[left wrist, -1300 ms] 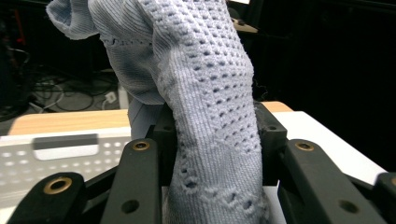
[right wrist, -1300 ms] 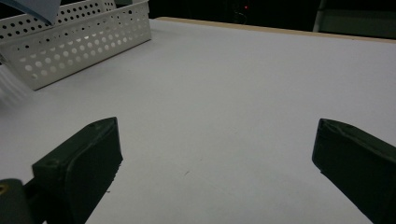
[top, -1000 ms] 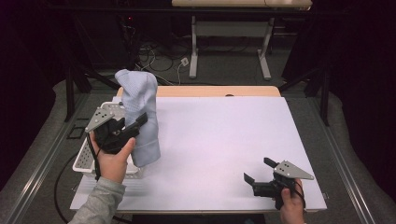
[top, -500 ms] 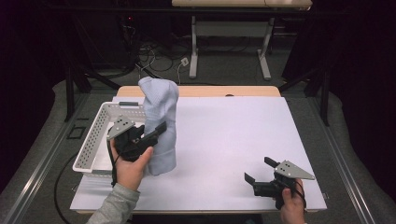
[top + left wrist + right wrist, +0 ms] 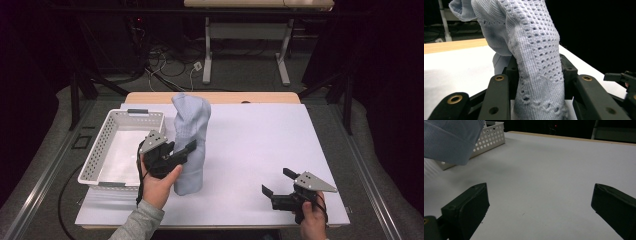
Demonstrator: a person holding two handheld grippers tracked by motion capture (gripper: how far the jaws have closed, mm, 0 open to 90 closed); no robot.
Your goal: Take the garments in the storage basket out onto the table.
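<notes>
The garment [image 5: 191, 145] is pale blue knitted cloth, ribbed, with openwork eyelet rows. The basket [image 5: 100, 150] is white perforated plastic. The table [image 5: 260, 150] has a smooth matt white top with a wooden far edge. The left gripper [image 5: 187, 148] is matt black plastic with brass-coloured rivets.

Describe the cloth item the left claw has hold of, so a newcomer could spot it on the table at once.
Start at the white table top, then find the white perforated plastic basket on its left side. Just right of that basket, the left claw is shut on a pale blue knitted garment that hangs in a tall column. It is the one soft thing there, with rows of small eyelet holes in the knit.
</notes>
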